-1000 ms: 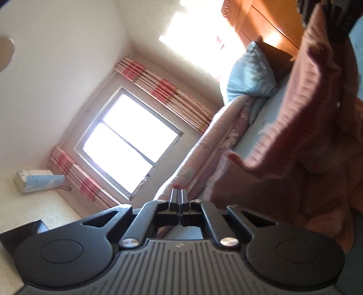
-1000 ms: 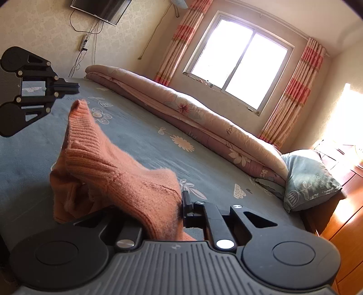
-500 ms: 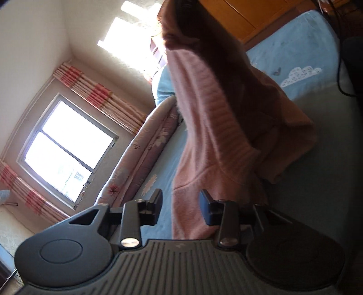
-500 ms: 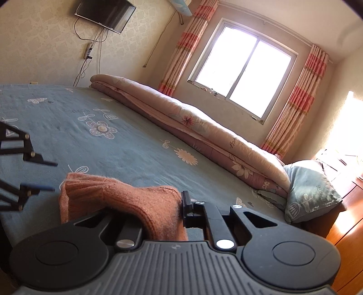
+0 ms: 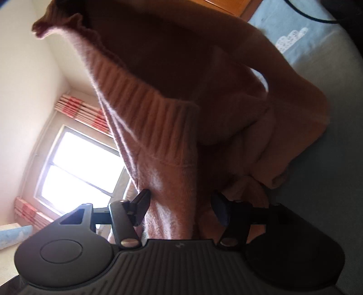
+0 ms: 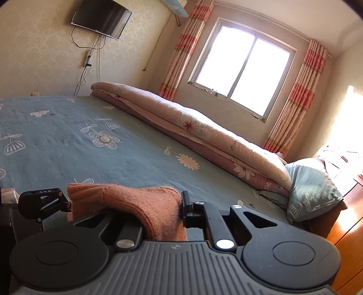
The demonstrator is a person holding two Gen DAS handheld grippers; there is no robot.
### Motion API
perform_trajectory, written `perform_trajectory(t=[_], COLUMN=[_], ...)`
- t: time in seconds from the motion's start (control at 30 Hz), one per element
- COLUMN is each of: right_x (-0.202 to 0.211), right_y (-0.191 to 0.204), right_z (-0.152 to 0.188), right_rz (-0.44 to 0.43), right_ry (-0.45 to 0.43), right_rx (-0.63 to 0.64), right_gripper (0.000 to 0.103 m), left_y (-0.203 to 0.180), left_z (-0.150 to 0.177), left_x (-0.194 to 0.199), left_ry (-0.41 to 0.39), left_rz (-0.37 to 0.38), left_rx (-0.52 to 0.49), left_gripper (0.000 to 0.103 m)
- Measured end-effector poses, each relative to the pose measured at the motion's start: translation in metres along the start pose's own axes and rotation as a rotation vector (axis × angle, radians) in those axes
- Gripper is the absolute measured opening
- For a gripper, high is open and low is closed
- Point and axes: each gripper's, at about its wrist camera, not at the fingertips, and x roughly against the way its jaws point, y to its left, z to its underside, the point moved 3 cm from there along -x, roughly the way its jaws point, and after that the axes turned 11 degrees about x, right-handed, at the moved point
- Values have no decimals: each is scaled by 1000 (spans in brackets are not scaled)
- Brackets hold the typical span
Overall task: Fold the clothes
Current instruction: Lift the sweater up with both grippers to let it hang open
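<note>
A salmon-pink knit sweater hangs in front of the left wrist camera, its ribbed hem uppermost and its lower part bunched on the blue bed sheet. My left gripper is open, with a strip of the sweater passing between its fingers. My right gripper is shut on a fold of the same sweater, held just above the bed. The left gripper shows at the lower left of the right wrist view, beside the sweater's edge.
The bed has a blue flowered sheet. A folded pink quilt lies along its far side, with a blue pillow at the right. A window, striped curtains, a wall television and a wooden cabinet surround it.
My left gripper opened from shut, swung towards the hanging sweater and moved in until cloth lies between its fingers. My right gripper kept its hold while the sweater sank lower in its view.
</note>
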Motion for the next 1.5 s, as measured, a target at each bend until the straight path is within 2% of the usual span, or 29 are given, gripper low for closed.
perform_trajectory(t=[0.13,0.27,0.33,0.37,0.4,0.43,0.53,0.67,0.97,1.27,1.5], right_x=[4,5,3,3,3,3,2,3,5,26,48], right_y=[-5,-9,-9,-8,-7,-7,-7,-12,-16,-31,-54], right_z=[8,11,11,12,13,14,17,24,29,-6,-45], right_rz=[5,3,0,-1,-2,-1,6,1,1,153,277], right_ry=[12,12,9,8,8,10,16,18,21,-89,-221], right_rx=[-4,-19,-28,-27,-26,-25,-16,-25,-29,64,76], right_gripper=[12,12,12,12,12,12,12,12,12,12,12], left_y=[19,2,11,18,25,32,60,98,151,209,261], left_z=[-4,3,3,3,2,1,-5,-13,-49,-115,-137], left_x=[-3,-9,-18,-21,-25,-26,-24,-12,24,38,41], left_ry=[-6,-1,55,77,99,112,128,119,-6,-145,-232], left_rz=[-165,-135,-118,-119,-119,-112,-104,-114,-262,-408,-513], left_rx=[140,55,122,167,212,243,334,398,422,454,464], left_gripper=[63,67,64,49,25,7,7,7,8,10,10])
